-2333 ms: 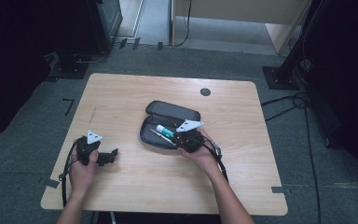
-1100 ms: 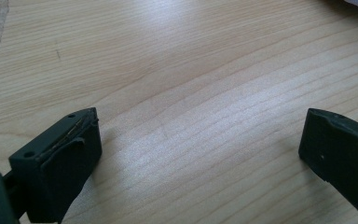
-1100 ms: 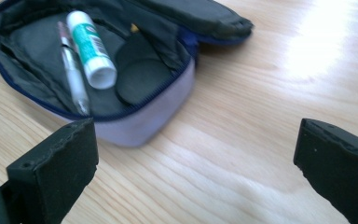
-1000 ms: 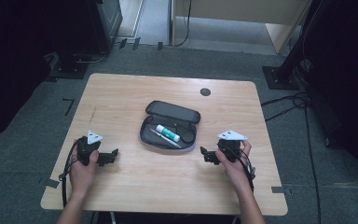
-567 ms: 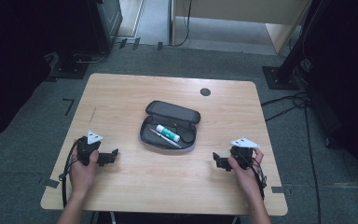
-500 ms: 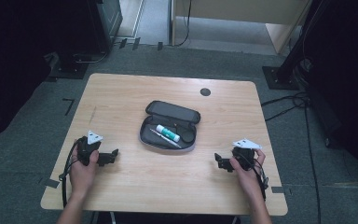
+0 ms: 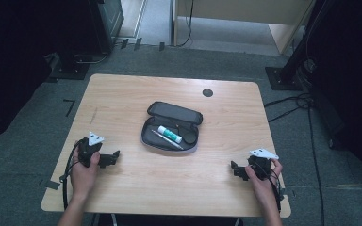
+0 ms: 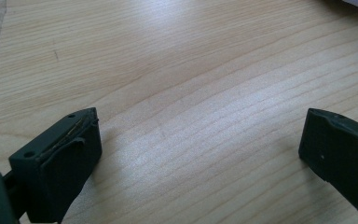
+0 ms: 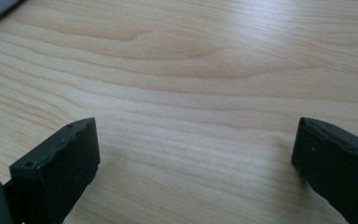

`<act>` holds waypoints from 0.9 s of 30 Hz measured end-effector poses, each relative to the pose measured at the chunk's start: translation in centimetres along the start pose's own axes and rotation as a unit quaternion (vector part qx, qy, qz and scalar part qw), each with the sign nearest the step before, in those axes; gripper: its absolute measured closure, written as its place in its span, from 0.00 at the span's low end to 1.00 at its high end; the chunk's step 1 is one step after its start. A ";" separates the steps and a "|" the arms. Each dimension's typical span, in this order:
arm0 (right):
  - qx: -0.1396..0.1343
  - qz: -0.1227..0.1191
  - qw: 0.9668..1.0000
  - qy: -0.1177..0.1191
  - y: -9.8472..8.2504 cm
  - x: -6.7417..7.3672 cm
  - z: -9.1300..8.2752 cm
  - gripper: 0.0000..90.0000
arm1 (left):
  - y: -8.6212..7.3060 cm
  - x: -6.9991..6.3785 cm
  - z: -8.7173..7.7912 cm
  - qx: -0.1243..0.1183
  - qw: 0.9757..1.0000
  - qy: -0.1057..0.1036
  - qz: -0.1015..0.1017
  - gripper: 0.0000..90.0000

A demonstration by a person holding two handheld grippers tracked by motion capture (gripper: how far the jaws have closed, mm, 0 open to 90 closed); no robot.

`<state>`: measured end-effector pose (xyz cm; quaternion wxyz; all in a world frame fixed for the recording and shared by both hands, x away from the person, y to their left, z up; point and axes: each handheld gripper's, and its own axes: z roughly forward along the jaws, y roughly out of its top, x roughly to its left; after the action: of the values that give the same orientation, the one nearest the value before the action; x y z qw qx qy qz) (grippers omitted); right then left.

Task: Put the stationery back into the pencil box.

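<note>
An open dark zip case [image 7: 170,127] lies in the middle of the wooden table [image 7: 122,99]. Inside it rest a white tube with a green band [image 7: 169,134], a thin pen-like stick [image 7: 166,140] and a dark round item [image 7: 190,137]. My left gripper [image 7: 114,156] rests on the table at the front left, open, with only bare wood [image 8: 191,116] between its jaws. Near the front right edge my right gripper [image 7: 234,168] is open too, jaws wide over bare wood [image 9: 191,116]. Both grippers stand well apart from the case.
A small black round disc [image 7: 207,92] sits near the table's far edge. Grey carpet [image 7: 339,188] surrounds the table, with dark stands [image 7: 287,70] and cables [image 7: 292,106] at the right and a dark cabinet [image 7: 99,28] behind at the left.
My right gripper has drawn back from the open case to the table's front right and come to rest there. The left gripper has stayed put.
</note>
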<state>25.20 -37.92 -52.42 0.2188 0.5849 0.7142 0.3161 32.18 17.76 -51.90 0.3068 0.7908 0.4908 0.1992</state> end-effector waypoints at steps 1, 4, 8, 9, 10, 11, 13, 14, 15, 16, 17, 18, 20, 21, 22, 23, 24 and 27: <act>0.000 0.002 1.000 -0.003 -0.1 -0.1 -0.1 0.01 | 0.0 0.0 0.0 0.000 1.000 0.000 0.000 0.00; 0.002 -0.003 1.000 -0.016 -0.3 -0.4 -0.2 0.01 | 0.0 0.0 0.0 0.000 1.000 0.000 0.000 0.00; 0.000 -0.001 1.000 -0.021 -0.8 -1.0 -0.6 0.00 | 0.0 0.0 0.0 0.000 1.000 0.000 -0.001 0.00; -0.002 -0.001 1.000 -0.020 -0.9 -1.1 -0.6 0.00 | 0.0 -0.1 0.0 0.000 1.000 -0.001 -0.001 0.00; -0.001 -0.002 1.000 -0.020 -0.9 -1.2 -0.7 0.00 | 0.0 -0.1 0.0 0.000 1.000 -0.002 0.000 0.00; -0.002 0.001 1.000 -0.021 -0.9 -1.4 -0.7 0.00 | 0.0 -0.1 0.0 0.000 1.000 -0.002 0.001 0.00; -0.002 0.005 1.000 -0.026 -1.0 -1.6 -0.7 0.00 | -0.1 -0.1 0.0 0.000 1.000 -0.001 0.001 0.00; -0.002 0.005 1.000 -0.026 -1.0 -1.6 -0.7 0.00 | -0.1 -0.1 0.0 0.000 1.000 -0.002 0.001 0.00; -0.002 0.005 1.000 -0.026 -1.0 -1.6 -0.7 0.00 | -0.1 -0.1 0.0 0.000 1.000 -0.002 0.001 0.00; -0.002 0.004 1.000 -0.026 -1.0 -1.6 -0.7 0.00 | -0.1 -0.1 0.0 0.000 1.000 -0.002 0.001 0.00; -0.002 0.005 1.000 -0.026 -1.0 -1.6 -0.7 0.00 | -0.1 -0.1 0.0 0.000 1.000 -0.002 0.001 0.00; -0.001 0.009 0.999 -0.030 -1.0 -1.5 -0.8 0.00 | -0.1 -0.1 0.0 0.000 1.000 -0.002 0.001 0.00; -0.001 0.012 0.999 -0.033 -1.0 -1.5 -0.8 0.00 | 0.0 -0.1 0.0 0.000 1.000 -0.002 0.001 0.00; -0.001 0.013 0.999 -0.033 -1.0 -1.5 -0.7 0.00 | 0.0 -0.1 0.0 0.000 1.000 -0.002 0.001 0.00; -0.001 0.013 0.999 -0.033 -1.0 -1.5 -0.7 0.00 | 0.0 -0.1 -0.1 0.001 1.000 -0.002 0.001 0.00; -0.002 0.009 0.999 -0.031 -0.9 -1.5 -0.7 0.00 | 0.0 -0.1 -0.1 0.001 1.000 -0.002 0.001 0.00; -0.002 0.009 0.999 -0.031 -0.9 -1.5 -0.6 0.00 | 0.0 -0.1 0.0 0.000 1.000 -0.002 0.001 0.00; -0.003 0.015 0.999 -0.037 -0.8 -1.4 -0.5 0.00 | 0.0 -0.1 0.0 0.000 1.000 -0.002 0.001 0.00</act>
<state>24.62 -39.51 -52.68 0.2417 0.6062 0.6959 0.2997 32.08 17.70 -51.90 0.3072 0.7915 0.4898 0.1980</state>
